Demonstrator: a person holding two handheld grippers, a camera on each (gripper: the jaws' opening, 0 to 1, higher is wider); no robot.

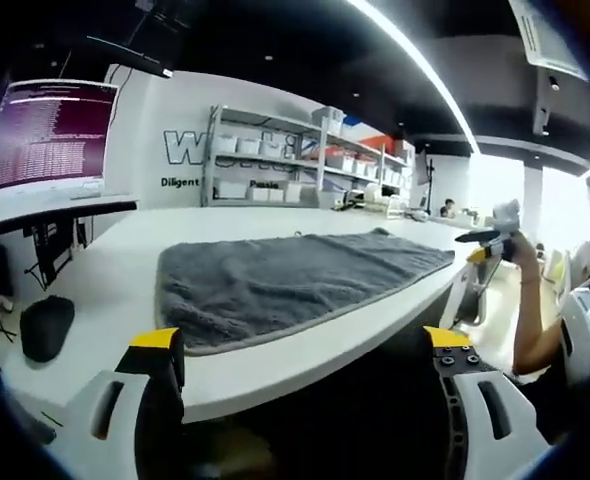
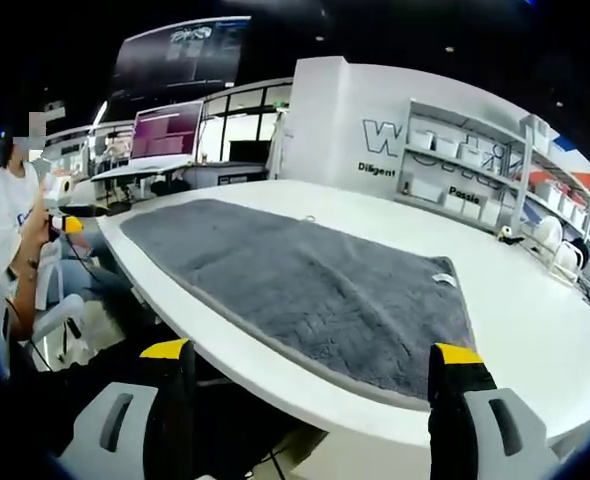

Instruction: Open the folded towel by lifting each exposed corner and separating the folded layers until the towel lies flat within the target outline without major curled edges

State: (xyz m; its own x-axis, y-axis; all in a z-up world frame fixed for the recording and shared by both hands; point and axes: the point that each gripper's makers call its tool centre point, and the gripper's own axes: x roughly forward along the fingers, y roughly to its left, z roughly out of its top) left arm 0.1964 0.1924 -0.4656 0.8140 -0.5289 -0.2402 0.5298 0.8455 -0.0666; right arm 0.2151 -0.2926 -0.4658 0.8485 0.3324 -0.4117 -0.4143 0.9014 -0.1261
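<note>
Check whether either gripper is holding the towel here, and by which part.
Nothing is held. Both the left gripper and right gripper are open, off the table edge; the towel lies untouched.

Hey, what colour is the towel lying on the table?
The towel is dark grey with a lighter grey edge trim, best seen in the right gripper view.

Cut off by the lower edge in the left gripper view: the base of the left claw [image 1: 302, 345], with only the yellow-tipped ends in sight. Same for the right claw [image 2: 315, 360] in the right gripper view. Hidden behind the near rim of the bench [image 1: 305, 365]: everything under it, in dark shadow. Too small and blurred to read: text on the monitor [image 1: 50, 135] at far left, and the small label [image 2: 443, 279] on the grey towel [image 2: 305, 290]. Partly covered by shelves [image 1: 295, 160]: wall lettering.
</note>
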